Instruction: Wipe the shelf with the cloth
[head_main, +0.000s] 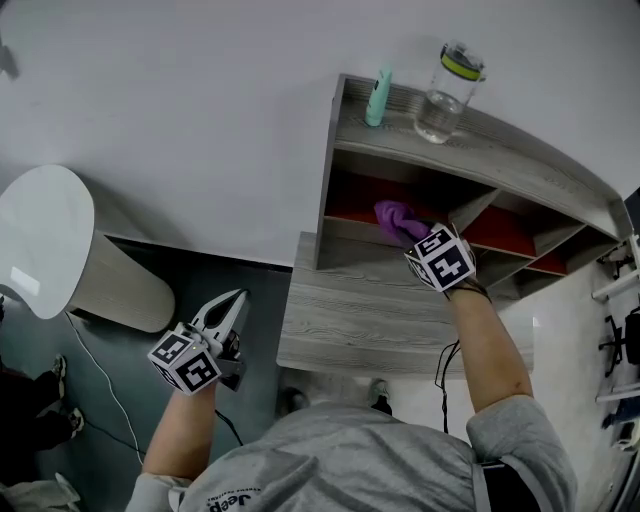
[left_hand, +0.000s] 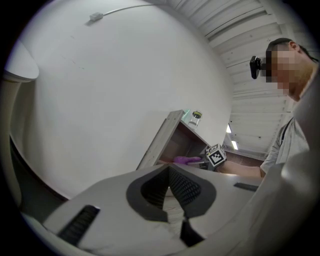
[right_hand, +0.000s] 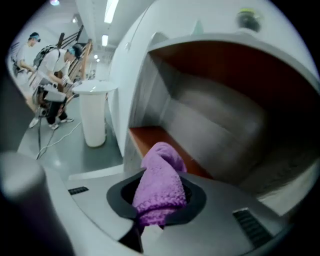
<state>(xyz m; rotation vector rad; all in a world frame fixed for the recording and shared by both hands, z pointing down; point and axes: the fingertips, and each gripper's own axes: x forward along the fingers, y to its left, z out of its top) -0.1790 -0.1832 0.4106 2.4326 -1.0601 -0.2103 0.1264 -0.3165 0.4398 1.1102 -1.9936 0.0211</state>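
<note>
Wiping stage, with the right claw at the shelf. The shelf (head_main: 400, 150) is a grey wooden unit with red-floored compartments, standing at the back of a grey surface (head_main: 350, 320). A clear bottle (head_main: 445, 90) and a teal item (head_main: 378, 97) stand on the shelf's top board.

The right claw (head_main: 415, 240) is held at the mouth of the shelf's leftmost compartment. In the right gripper view, the right claw (right_hand: 157, 200) is closed on the purple cloth (right_hand: 160, 185). The bunched cloth fills the space between the pads.

The long axis of the cloth (head_main: 397, 218) runs in line with the claw. Its free end projects ahead of the tips, into the compartment and over the front of the red floor (right_hand: 150, 137). Contact between cloth and floor cannot be confirmed from any view.

The left claw (head_main: 232, 308) is held well to the left of the shelf and lower, above the dark floor of the room. In the left gripper view, the left claw (left_hand: 172, 187) is seen with its tips together and nothing between them.

The right claw is therefore judged the working one. The next stroke would be governed by the cloth's leading end, which faces the compartment floor directly ahead.
</note>
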